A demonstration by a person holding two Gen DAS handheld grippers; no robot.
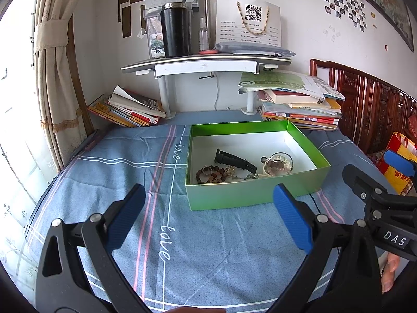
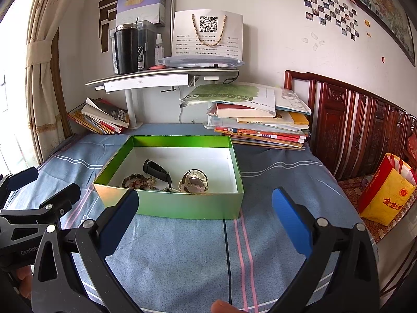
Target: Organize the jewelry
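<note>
A green box (image 1: 250, 194) (image 2: 182, 204) with a white inside stands on the blue cloth. In it lie a black watch band (image 1: 234, 162) (image 2: 156, 169), a brown bead bracelet (image 1: 209, 174) (image 2: 136, 180), and a pale watch (image 1: 276, 165) (image 2: 195, 181). My left gripper (image 1: 208, 216) is open and empty, in front of the box. My right gripper (image 2: 206, 219) is open and empty, also in front of the box. The right gripper shows in the left wrist view (image 1: 375, 180), to the right of the box. The left gripper shows in the right wrist view (image 2: 47, 190), to the left of the box.
Book stacks lie at the back left (image 1: 127, 109) and back right (image 1: 299, 104). A small white shelf (image 1: 206, 64) holds a black tumbler (image 1: 175, 30) and a paper bag (image 1: 249, 24). A wooden bedframe (image 2: 351, 122) and a yellow bag (image 2: 385, 195) stand at right. A curtain (image 1: 54, 65) hangs at left.
</note>
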